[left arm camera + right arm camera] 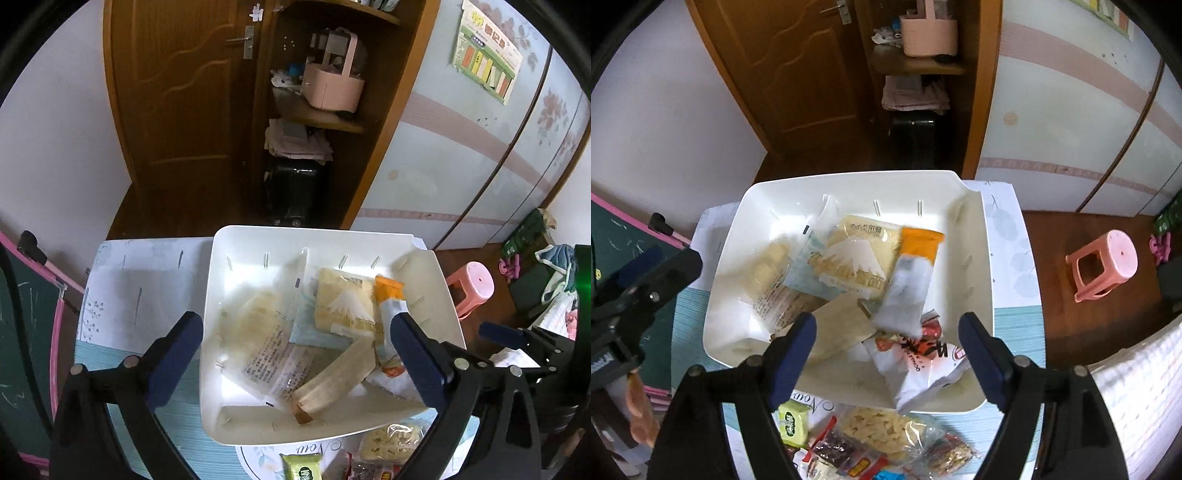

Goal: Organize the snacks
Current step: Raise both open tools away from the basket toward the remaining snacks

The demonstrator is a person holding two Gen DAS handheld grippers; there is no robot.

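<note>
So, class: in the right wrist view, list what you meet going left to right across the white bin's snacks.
Clear printed packet → Mount Fuji packet → orange-topped packet → bin's right wall.

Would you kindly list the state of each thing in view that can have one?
left gripper: open, empty
right gripper: open, empty
white bin: on the table, partly filled with snack packets
mountain-print packet: lying flat in the bin
green packet: on the table, outside the bin
wooden door: shut
</note>
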